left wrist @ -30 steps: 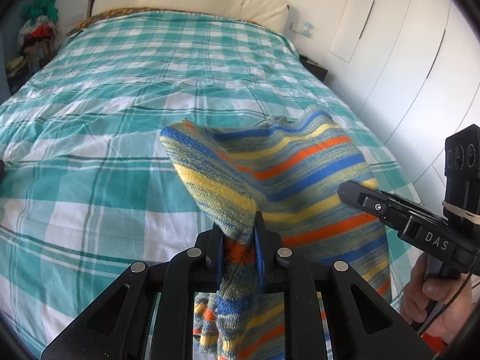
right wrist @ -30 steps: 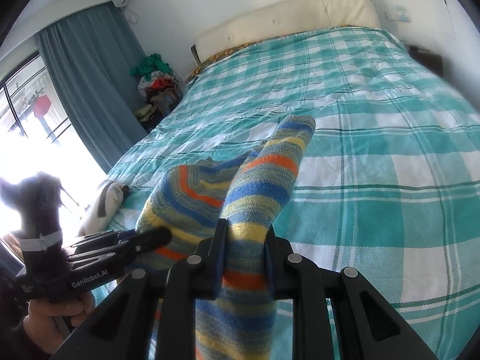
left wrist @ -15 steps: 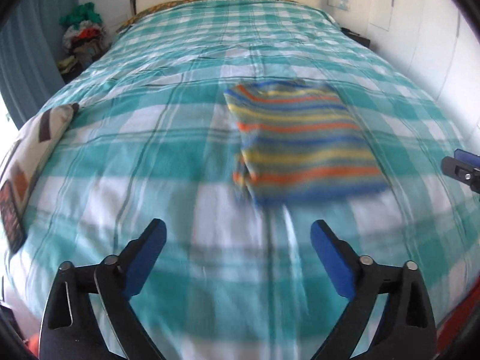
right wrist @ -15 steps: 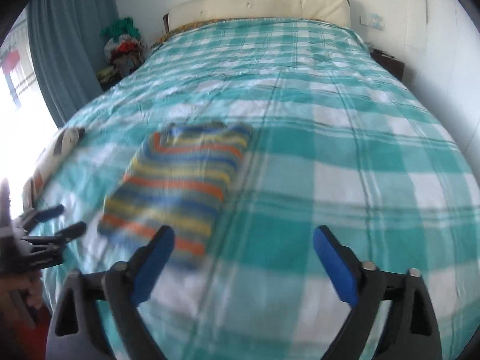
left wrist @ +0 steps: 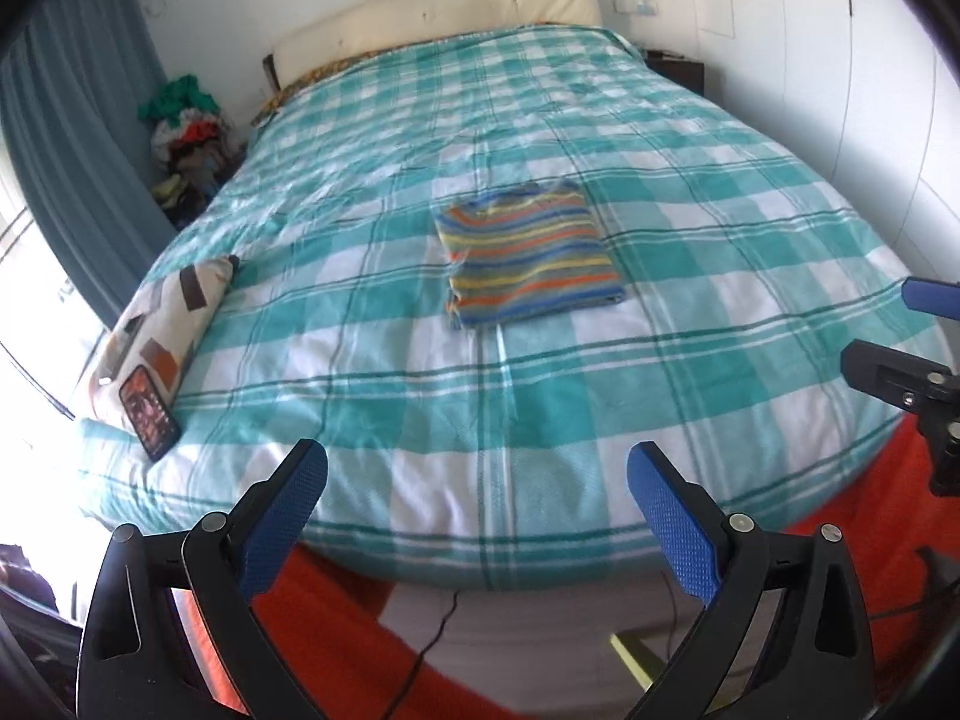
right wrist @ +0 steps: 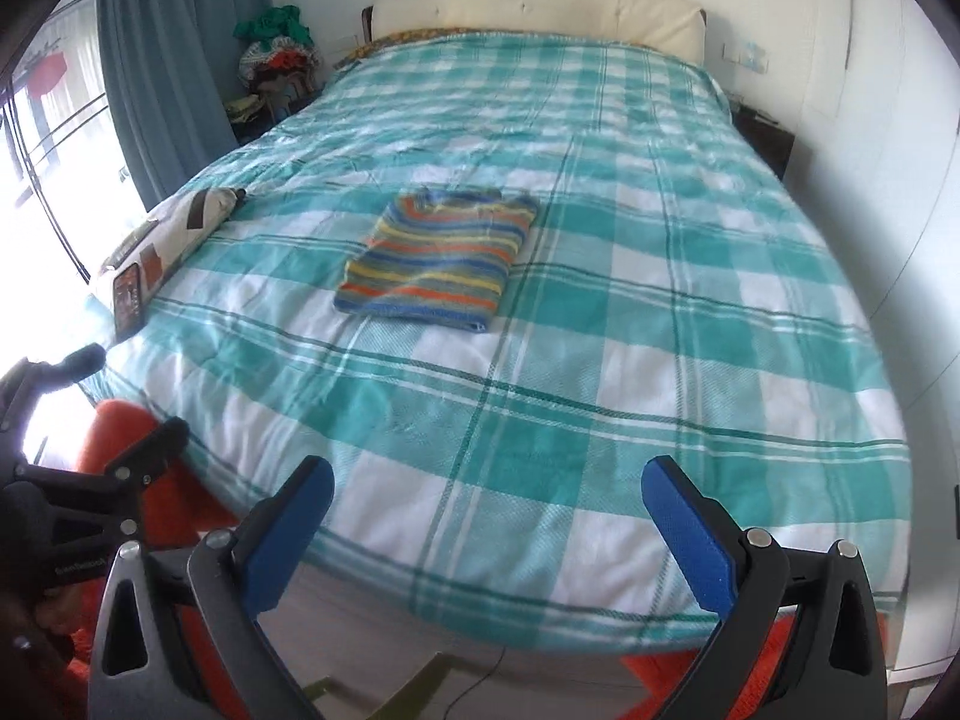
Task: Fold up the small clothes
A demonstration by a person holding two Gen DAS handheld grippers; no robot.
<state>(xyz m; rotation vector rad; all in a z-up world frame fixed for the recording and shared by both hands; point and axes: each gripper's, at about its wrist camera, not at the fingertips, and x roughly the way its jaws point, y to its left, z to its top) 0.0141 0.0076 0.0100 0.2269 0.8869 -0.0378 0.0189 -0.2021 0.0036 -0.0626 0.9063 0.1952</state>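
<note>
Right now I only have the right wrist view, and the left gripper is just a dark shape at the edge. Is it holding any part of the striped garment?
Observer: No. The left wrist view shows the left gripper with its jaws wide open, holding nothing.
Operator: Where is it relative to the garment?
Observer: It is at the near edge of the bed, well apart from the folded striped garment, which lies flat farther up the cover.
Operator: And how does my gripper look from that side?
Observer: The right gripper shows at the right edge of the left wrist view. It is off to the garment's right and not touching it.
</note>
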